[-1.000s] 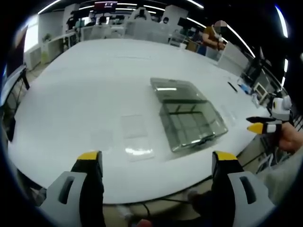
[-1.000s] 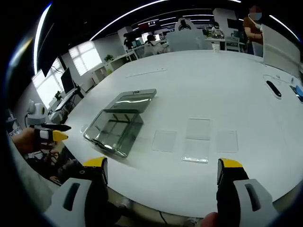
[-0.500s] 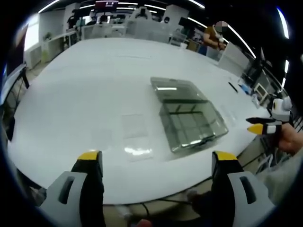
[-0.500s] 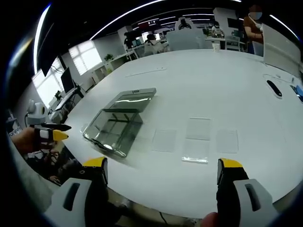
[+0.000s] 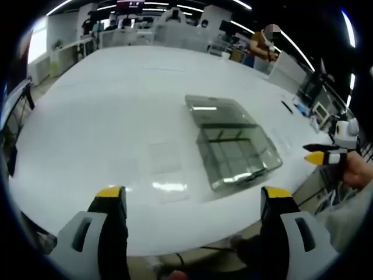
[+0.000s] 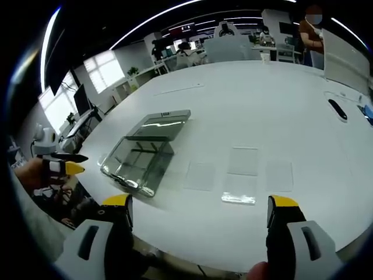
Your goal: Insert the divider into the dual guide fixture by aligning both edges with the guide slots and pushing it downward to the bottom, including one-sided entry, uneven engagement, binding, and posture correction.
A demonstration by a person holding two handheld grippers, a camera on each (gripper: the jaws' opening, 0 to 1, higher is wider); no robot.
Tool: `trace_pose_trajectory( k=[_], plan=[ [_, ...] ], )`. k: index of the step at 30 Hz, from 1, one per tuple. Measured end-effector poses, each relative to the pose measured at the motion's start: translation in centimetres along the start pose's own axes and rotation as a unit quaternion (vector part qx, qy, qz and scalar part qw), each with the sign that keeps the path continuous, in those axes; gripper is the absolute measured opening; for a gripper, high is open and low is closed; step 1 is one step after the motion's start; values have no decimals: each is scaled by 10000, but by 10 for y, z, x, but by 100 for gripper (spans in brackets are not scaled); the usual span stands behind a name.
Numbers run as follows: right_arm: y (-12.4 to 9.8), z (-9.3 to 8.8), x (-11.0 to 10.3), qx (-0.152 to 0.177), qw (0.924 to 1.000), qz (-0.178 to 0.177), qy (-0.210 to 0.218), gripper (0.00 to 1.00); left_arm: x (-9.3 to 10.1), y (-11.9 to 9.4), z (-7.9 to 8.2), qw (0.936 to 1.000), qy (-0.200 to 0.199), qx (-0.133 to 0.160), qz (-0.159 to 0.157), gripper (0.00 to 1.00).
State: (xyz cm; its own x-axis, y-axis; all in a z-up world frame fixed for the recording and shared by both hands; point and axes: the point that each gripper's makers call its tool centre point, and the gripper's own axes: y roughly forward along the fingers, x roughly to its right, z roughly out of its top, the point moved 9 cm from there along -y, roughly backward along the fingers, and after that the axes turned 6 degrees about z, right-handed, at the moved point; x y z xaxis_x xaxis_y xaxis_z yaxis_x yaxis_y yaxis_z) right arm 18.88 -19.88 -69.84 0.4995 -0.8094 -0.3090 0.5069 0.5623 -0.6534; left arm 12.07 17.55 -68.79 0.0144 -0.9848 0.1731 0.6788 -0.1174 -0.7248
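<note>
While both grippers, left and right, hang spread and empty, clear box sits on white table, clear sheets beside it.

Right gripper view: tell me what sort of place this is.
Probably an open-plan office or lab. A large white table fills the foreground, desks with chairs and monitors stand behind it, strip ceiling lights run overhead, and a person stands at the back.

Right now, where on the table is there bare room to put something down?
The far half of the white table, beyond the clear fixture, is bare. The near strip is crowded: clear dividers lie flat beside the fixture. A dark object sits near the right edge.
</note>
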Motion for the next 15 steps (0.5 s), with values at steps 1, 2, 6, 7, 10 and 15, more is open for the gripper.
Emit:
trace_pose_trajectory(
  k=[1, 2, 6, 7, 10, 15],
  plan=[
    [0, 0, 0, -1, 10000, -6, -2, 95, 0, 0, 0, 10000, 7, -1, -2, 93],
    [0, 0, 0, 3, 10000, -13, 0, 95, 0, 1, 1, 10000, 12, 3, -5, 93],
    [0, 0, 1, 6, 10000, -21, 13, 95, 0, 1, 1, 10000, 22, 1, -16, 93],
    [0, 0, 1, 14, 10000, -22, 25, 95, -1, 2, 2, 10000, 26, -2, -16, 93],
    [-1, 1, 2, 18, 10000, -31, 23, 95, -1, 2, 2, 10000, 26, 0, -19, 93],
    [-1, 1, 1, 12, 10000, -29, 23, 95, 0, 2, 1, 10000, 30, -5, -21, 93]
  ],
)
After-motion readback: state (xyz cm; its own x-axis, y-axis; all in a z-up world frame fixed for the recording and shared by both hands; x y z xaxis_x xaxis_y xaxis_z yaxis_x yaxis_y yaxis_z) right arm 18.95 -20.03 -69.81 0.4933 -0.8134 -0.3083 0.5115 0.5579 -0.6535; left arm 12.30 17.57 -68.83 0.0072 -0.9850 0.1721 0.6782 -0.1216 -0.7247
